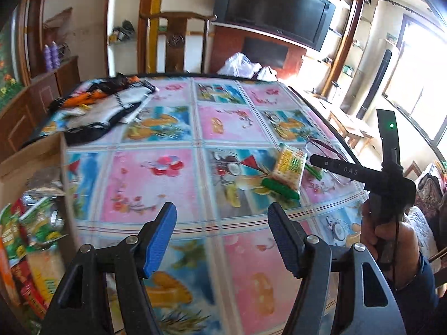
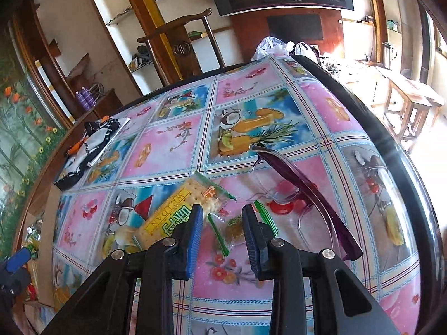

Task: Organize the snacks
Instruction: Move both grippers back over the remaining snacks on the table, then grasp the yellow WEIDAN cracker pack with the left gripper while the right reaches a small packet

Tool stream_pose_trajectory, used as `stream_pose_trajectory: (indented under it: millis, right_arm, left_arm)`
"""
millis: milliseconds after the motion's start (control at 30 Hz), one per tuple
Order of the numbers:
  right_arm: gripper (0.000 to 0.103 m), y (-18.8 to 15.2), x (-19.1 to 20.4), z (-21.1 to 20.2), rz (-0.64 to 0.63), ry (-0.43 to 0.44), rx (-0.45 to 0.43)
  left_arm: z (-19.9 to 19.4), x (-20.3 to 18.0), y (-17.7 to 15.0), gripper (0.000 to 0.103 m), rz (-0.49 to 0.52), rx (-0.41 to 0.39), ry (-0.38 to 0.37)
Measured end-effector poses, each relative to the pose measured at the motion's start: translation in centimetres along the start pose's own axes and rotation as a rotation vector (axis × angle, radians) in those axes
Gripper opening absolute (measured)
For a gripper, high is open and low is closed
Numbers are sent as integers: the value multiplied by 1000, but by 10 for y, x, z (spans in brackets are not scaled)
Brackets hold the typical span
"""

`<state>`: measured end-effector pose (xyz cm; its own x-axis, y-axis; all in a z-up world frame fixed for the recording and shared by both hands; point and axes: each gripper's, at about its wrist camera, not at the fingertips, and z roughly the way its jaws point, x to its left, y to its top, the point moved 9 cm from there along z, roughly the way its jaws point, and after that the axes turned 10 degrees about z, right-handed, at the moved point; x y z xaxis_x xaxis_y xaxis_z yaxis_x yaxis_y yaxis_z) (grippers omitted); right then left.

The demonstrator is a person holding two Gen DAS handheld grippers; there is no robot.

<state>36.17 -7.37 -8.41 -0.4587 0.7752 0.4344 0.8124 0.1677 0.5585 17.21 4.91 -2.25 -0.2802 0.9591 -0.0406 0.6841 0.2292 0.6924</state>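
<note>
Left wrist view: cardboard box (image 1: 36,167) of glossy snack packets (image 1: 30,223) at the desk (image 1: 156,178) edge, unseen clearly from the right wrist. Left tool (image 1: 222,231) stands open and empty over bare patterned oilcloth. Right wrist view: right tool (image 2: 222,223), jaws apart and gripping nothing, hovers above a small clear cracker packet (image 2: 233,230); yellow cracker pack (image 2: 173,215) lies just beside; purple-framed glasses (image 2: 304,195) lie near the curved desk rim.

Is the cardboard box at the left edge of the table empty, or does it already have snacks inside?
Not empty. The left wrist view shows the open cardboard box holding several snack packets in green, red and yellow wrappers. How full it is, I cannot tell.
</note>
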Motion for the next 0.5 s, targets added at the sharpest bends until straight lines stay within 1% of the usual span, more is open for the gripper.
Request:
stream_pose_trajectory:
  millis: [100,167,233,300,367,433,500]
  right_arm:
    - [30,-2,3,0,-43,-14,18]
    - [30,-1,4,-2,-33,-1,13]
    - [30,3,4,-3,-28,1,-3]
    - [30,4,0,-3,-20,-11,-1]
    - [30,5,-2,-8,15,23,7]
    - [30,8,0,-15,42,66,1]
    - [30,9,2,-22,54,82,-3]
  left_arm:
    - [13,-4,5,67,4,21,8]
    - [21,-8,11,67,4,32,-1]
    - [30,-16,21,69,17,33,-13]
    - [39,-24,30,74,34,33,-12]
    - [51,-42,40,80,95,37,-17]
    - [62,-55,47,82,147,46,5]
    - [79,-70,53,86,198,74,-10]
